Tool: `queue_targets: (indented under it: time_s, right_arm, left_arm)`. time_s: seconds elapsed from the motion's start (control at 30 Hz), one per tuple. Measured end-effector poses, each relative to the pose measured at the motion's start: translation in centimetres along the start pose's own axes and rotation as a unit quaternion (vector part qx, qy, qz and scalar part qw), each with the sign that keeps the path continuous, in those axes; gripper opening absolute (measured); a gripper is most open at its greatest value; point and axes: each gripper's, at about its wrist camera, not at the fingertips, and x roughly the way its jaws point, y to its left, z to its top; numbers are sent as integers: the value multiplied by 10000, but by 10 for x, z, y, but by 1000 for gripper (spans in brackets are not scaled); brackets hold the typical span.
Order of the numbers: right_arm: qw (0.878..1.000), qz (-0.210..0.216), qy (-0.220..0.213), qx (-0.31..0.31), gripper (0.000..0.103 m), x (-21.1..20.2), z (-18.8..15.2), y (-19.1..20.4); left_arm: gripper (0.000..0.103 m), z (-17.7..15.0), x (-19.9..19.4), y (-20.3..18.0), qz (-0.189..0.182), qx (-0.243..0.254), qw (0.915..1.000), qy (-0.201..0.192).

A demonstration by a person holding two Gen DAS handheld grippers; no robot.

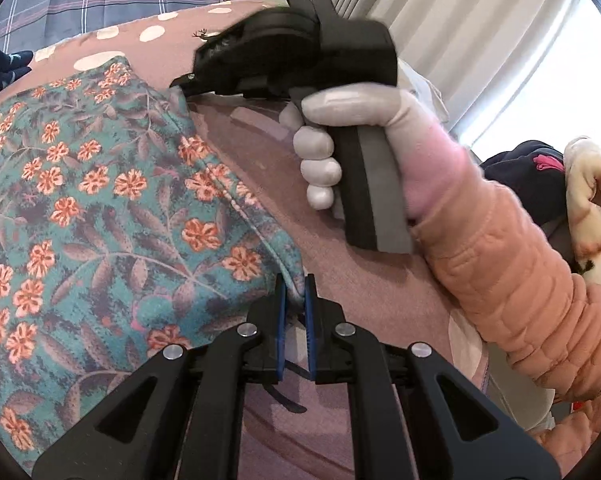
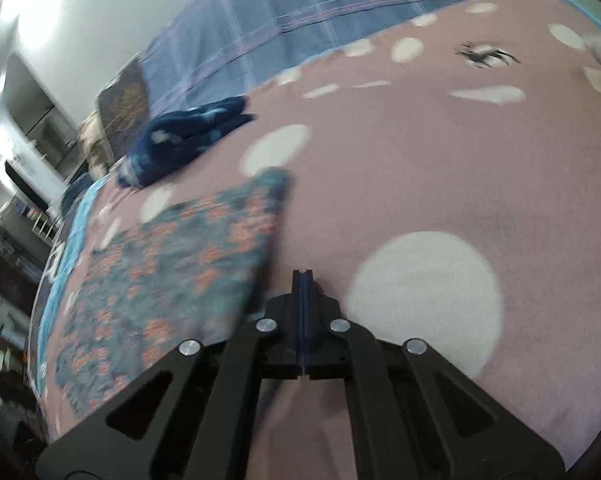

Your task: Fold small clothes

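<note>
Floral garment (image 1: 100, 208) lies flat on the pink spotted bedspread (image 2: 420, 160), its near corner pinched in the left gripper (image 1: 296, 296). Right gripper (image 2: 302, 280), jaws pressed together and seemingly empty in a blurred view, sits at the cloth's 3 o'clock edge. Risk: a one-corner lift would skew the fold.

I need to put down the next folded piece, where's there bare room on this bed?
Bare pink bedspread lies right of the floral garment, running toward the deer print. It is crowded left: the navy garment sits just beyond the floral one.
</note>
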Motion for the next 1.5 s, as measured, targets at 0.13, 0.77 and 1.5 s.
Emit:
queue_targets:
  time_s: [0.13,0.77,1.5]
  right_arm:
    - [9998,146,-22,116,0,-18,-1,-4]
    - [9940,928,273,-513,4,-116,-106,30]
    - [9772,82,485,-2067,25,-81,-117,174]
  left_arm:
    - [8,-1,-3,8,-94,-72,9999,-42]
    - [18,-28,-41,-36,-214,674,9973,-188]
    - [33,-211,-319,142,2902,-2543,8883,-2489]
